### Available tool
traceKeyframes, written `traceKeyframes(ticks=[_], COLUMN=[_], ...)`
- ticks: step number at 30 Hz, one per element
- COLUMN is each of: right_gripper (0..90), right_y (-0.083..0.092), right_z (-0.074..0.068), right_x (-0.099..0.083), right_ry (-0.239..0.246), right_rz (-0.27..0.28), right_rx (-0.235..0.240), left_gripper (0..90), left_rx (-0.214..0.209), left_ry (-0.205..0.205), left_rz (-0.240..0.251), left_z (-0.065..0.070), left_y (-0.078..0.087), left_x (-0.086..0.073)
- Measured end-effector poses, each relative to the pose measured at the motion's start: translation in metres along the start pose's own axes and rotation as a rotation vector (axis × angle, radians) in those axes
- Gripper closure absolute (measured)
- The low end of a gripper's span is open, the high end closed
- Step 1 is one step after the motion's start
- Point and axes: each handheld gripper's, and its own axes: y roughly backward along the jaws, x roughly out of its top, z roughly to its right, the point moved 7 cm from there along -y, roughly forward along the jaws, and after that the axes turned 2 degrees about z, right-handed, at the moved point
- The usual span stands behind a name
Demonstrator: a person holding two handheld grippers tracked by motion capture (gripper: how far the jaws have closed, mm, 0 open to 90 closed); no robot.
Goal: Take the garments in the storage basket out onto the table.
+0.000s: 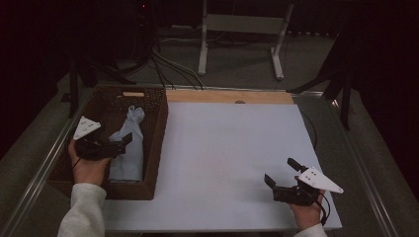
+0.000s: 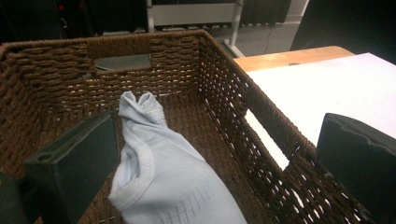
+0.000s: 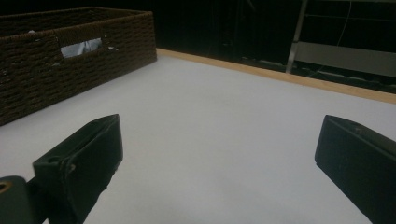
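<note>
Hovering released, left tongs [image 1: 123, 143] above pale blue cloth [image 2: 173, 182] in unlabelled wicker basket [image 2: 261, 116]; right tongs [image 1: 281, 174] released.

A: Which item spans the centre of the high view?
B: A flat white rectangular board [image 1: 227, 158], edged along its top by a pale wooden strip [image 1: 230, 97].

A: And at the upper middle?
B: A white metal table frame [image 1: 242, 34] on grey floor; black cables [image 1: 168, 66] trail at its left.
</note>
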Motion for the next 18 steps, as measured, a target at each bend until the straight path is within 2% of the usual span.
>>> traceKeyframes(ticks=[8, 14, 18], right_gripper=[1.2, 1.2, 1.2], right_y=[0.0, 0.0, 0.0], right_z=[0.0, 0.0, 0.0], right_x=[0.0, 0.0, 0.0], right_ry=[-0.001, 0.002, 0.0], right_rz=[-0.003, -0.006, -0.005], right_rx=[-0.003, -0.003, -0.004], left_gripper=[0.4, 0.4, 0.4], left_rx=[0.007, 0.03, 0.036], left_ry=[-0.011, -0.017, -0.019], left_rz=[-0.018, -0.025, -0.048], left_z=[-0.002, -0.005, -0.004], left_y=[-0.008, -0.013, -0.018], left_x=[0.006, 0.01, 0.008])
